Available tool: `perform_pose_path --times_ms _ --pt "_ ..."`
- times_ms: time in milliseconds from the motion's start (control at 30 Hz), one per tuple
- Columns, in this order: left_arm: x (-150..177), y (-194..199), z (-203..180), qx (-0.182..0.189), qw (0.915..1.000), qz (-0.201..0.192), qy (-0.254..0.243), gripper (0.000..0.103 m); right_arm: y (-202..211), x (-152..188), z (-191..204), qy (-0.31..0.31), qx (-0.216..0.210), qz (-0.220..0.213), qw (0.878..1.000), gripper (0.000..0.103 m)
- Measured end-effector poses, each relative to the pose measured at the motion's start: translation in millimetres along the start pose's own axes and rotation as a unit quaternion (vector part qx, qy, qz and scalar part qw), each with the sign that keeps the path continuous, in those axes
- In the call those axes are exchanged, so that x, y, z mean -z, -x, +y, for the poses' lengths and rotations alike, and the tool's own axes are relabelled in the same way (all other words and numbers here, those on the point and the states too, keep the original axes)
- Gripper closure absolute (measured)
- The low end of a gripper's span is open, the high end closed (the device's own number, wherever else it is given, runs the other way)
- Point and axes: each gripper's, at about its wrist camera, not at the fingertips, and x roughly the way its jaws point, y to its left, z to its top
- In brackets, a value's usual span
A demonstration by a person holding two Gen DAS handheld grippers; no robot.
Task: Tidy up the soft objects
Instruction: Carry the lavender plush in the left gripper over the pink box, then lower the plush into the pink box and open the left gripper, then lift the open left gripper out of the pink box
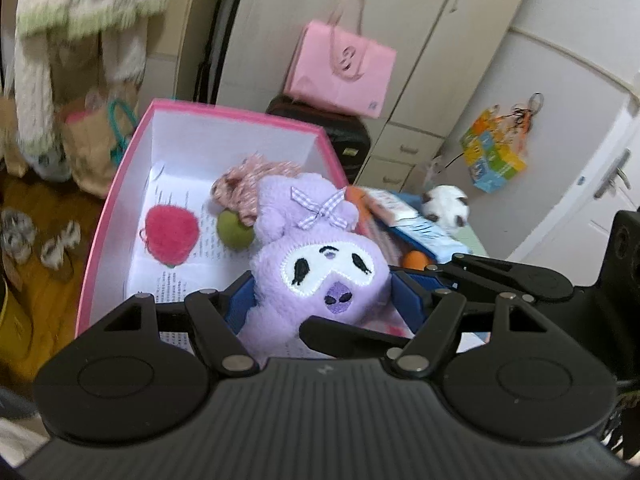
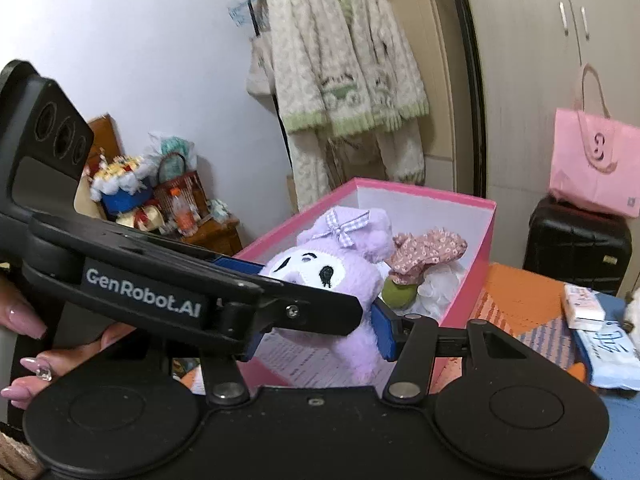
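- Holding a purple plush toy [image 1: 320, 276] w/ both grippers at once, right above the near end of a pink box [image 1: 120, 184].
- Left gripper [image 1: 320, 300]: blue pads [image 1: 240, 308] sit against both sides of the plush's body, about half spread, so it's pinching the toy.
- Right gripper [image 2: 320, 320]: same deal, its blue pads [image 2: 382, 332] squeeze the lower body from either side. In the right wrist view the left gripper's finger crosses in front of the toy, w/ "GenRobot.AI" printed on the arm.
- The plush has a white face patch w/ black stitched eyes and a checked lilac bow [image 1: 320, 208] on its head. It's upright-ish, head tilted toward the box's far end.
- Inside the box, white lining: a fuzzy red strawberry toy [image 1: 170, 234] on the left, a green ball [image 1: 234, 232] next to it, and a pink floral fabric piece [image 1: 256, 178] touching the ball, just behind the plush's head. Printed paper [image 1: 208, 240] lines the bottom.
- A hand [image 2: 28, 344] w/ long pink nails grips the left gripper's handle at the left edge of the right wrist view.
- Bg stuff: pink paper bag [image 1: 340, 68] on a black suitcase [image 1: 340, 136], cream knit cardigan [image 2: 340, 72] hanging on the wall, a white and brown plush [image 1: 446, 204] on the table to the right, kinda blurry.
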Motion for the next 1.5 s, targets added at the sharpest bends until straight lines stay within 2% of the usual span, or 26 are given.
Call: perform_pose_path --times_ms 167,267,433,567,767,867,1000,1500 --pt "-9.5 -30.0 24.4 0.005 0.9989 0.041 0.022 0.033 -38.5 -10.7 -8.5 0.001 0.001 0.053 0.999 0.043" --pt "-11.1 -41.7 31.5 0.007 0.9982 0.051 0.032 0.033 -54.4 -13.4 -12.5 0.001 0.001 0.081 0.997 0.043" --pt "-15.5 -55.8 39.3 0.020 0.9961 0.068 0.053 0.032 -65.4 -18.5 -11.7 0.026 0.020 0.109 0.994 0.043" --pt "-15.3 -63.6 37.9 0.010 0.9956 0.080 0.047 0.031 -71.0 -20.2 -6.3 0.063 0.039 0.130 0.989 0.043" --pt "-12.7 -63.4 35.9 -0.015 0.9963 0.077 0.036 0.024 -67.8 -17.0 -3.2 0.115 0.049 0.122 0.985 0.044" --pt "-11.2 -51.7 30.5 -0.035 0.9976 0.057 0.018 0.022 -62.8 -16.2 -1.7 0.127 0.067 0.113 0.983 0.043" --pt "-9.0 -25.8 19.8 -0.053 0.9981 0.027 -0.013 0.022 -48.0 -15.0 0.9 0.122 0.058 0.104 0.985 0.042" --pt "15.1 63.6 -46.9 -0.060 0.9937 -0.011 -0.093 0.021 39.1 -11.4 21.8 0.145 0.067 0.057 0.986 0.039"
